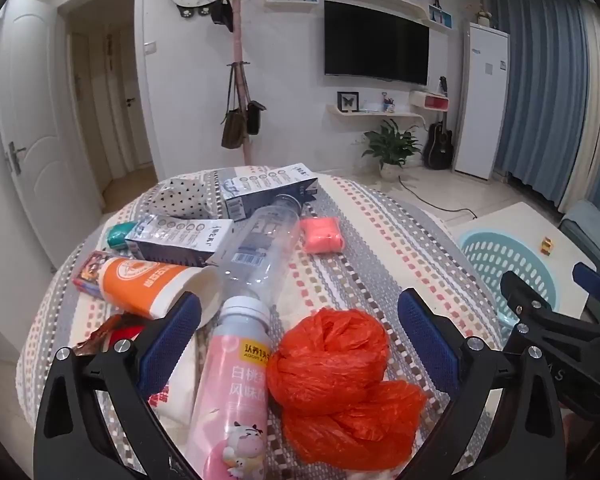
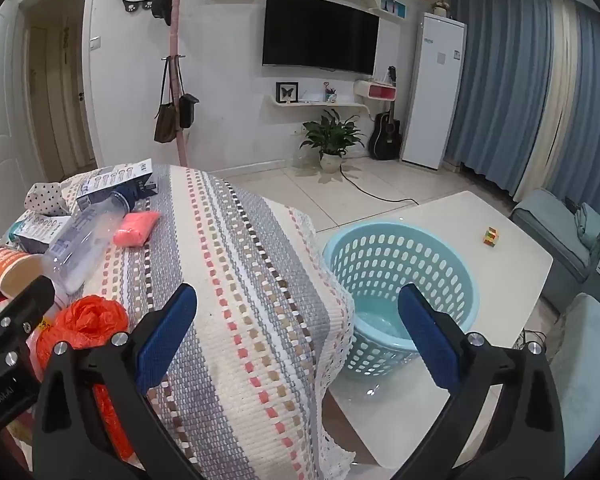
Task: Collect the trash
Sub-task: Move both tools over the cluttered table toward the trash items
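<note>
Trash lies on a table with a striped woven cloth [image 1: 380, 232]. My left gripper [image 1: 300, 332] is open above a pink yogurt bottle [image 1: 236, 384] and a crumpled orange plastic bag [image 1: 340, 384]. Beyond lie a clear plastic bottle [image 1: 260, 248], an orange paper cup [image 1: 148, 284], two dark cartons [image 1: 268, 190], and a pink packet [image 1: 322, 234]. My right gripper [image 2: 296, 320] is open and empty, over the table's right edge. A light blue perforated basket [image 2: 396, 280] stands on the low white table [image 2: 460, 216] to the right; it also shows in the left wrist view [image 1: 512, 264].
A polka-dot cloth [image 1: 180, 198] and a red wrapper [image 1: 116, 330] lie on the table's left. A small colourful cube [image 2: 490, 237] sits on the low white table. A sofa [image 2: 560, 232] is at right. Potted plant [image 2: 332, 140], guitar and coat stand are by the far wall.
</note>
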`<action>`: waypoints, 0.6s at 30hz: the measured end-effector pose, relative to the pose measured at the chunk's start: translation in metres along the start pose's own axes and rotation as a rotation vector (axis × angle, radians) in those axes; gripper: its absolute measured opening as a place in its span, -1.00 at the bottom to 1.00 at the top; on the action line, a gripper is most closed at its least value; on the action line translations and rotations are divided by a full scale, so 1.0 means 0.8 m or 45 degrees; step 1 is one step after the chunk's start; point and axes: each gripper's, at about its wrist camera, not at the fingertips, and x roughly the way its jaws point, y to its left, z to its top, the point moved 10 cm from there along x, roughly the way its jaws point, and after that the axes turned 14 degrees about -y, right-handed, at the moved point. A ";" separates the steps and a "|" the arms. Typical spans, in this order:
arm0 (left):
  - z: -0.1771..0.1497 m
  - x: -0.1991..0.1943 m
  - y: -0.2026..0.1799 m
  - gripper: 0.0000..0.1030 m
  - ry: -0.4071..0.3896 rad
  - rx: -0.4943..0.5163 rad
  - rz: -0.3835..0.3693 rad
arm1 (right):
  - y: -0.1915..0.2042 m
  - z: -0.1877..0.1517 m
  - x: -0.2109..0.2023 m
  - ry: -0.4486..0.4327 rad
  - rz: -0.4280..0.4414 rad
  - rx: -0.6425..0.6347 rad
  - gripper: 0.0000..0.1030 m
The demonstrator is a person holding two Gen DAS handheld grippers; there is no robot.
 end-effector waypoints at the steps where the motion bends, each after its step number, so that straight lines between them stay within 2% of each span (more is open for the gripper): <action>1: 0.000 0.000 -0.001 0.85 -0.001 0.003 0.001 | 0.000 0.001 -0.001 -0.003 -0.001 -0.001 0.86; 2: 0.000 0.001 0.001 0.85 0.011 -0.037 -0.019 | 0.001 0.001 -0.001 -0.007 0.001 -0.002 0.86; 9: -0.002 -0.006 0.009 0.85 0.007 -0.058 -0.028 | 0.012 -0.007 0.001 0.027 0.021 -0.013 0.82; 18: 0.002 -0.009 0.019 0.85 -0.031 -0.052 0.001 | 0.021 -0.005 0.005 0.026 0.044 -0.016 0.81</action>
